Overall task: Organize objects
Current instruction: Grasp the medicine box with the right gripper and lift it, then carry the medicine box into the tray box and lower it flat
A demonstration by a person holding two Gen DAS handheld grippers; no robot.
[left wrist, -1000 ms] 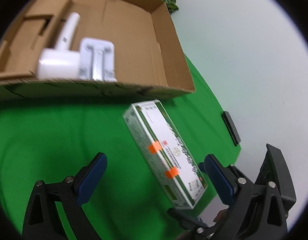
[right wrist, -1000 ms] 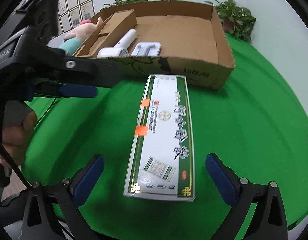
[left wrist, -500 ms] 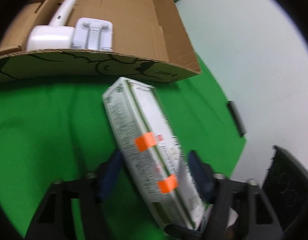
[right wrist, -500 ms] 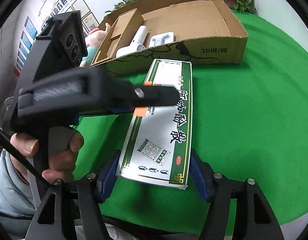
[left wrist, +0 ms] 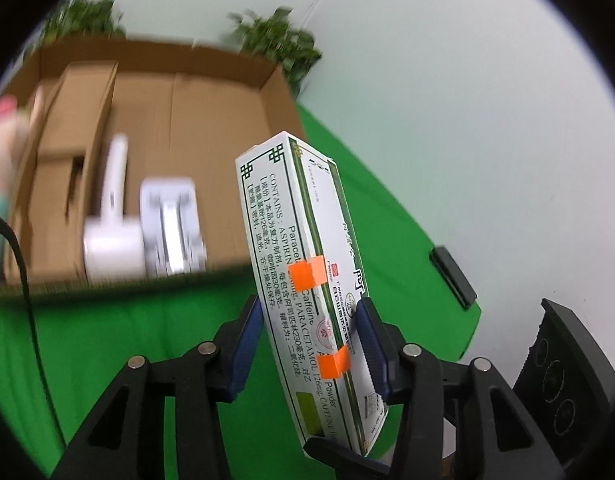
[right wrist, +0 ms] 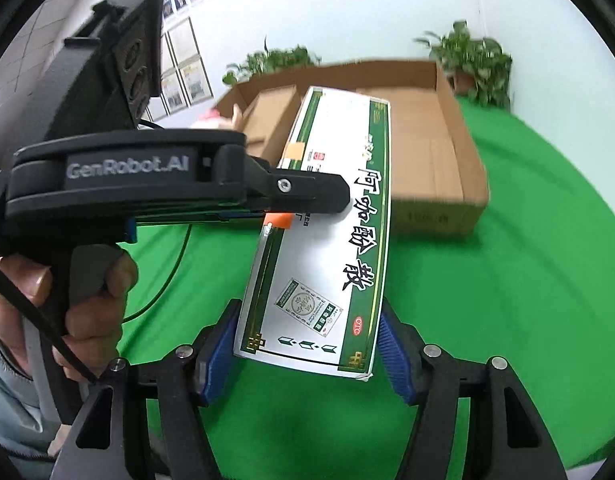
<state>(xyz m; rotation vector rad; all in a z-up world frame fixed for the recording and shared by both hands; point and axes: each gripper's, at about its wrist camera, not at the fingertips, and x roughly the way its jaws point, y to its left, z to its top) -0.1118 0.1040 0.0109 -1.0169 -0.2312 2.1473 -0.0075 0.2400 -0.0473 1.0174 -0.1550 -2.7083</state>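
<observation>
The medicine box [right wrist: 331,236] is held above the green cloth [right wrist: 487,300], its long axis pointed toward the cardboard box [left wrist: 211,120] beyond. It is pinched across its width by the right gripper [right wrist: 307,344] at the near end and across its thickness by the left gripper [left wrist: 309,344] from the side. A white handheld device [left wrist: 113,216] and a white tray [left wrist: 171,224] are seen blurred inside the cardboard box, with potted plants [right wrist: 475,60] behind it.

I see a long white cardboard medicine carton [right wrist: 327,232] with dark green borders, thin gold lines, black Chinese lettering and two orange tape squares. My two black plastic grippers have blue finger pads [left wrist: 247,344]. Beyond lies a bright green cloth [right wrist: 507,272] and a plain brown cardboard tray box [left wrist: 211,120] holding blurred white plastic items [left wrist: 147,224].
</observation>
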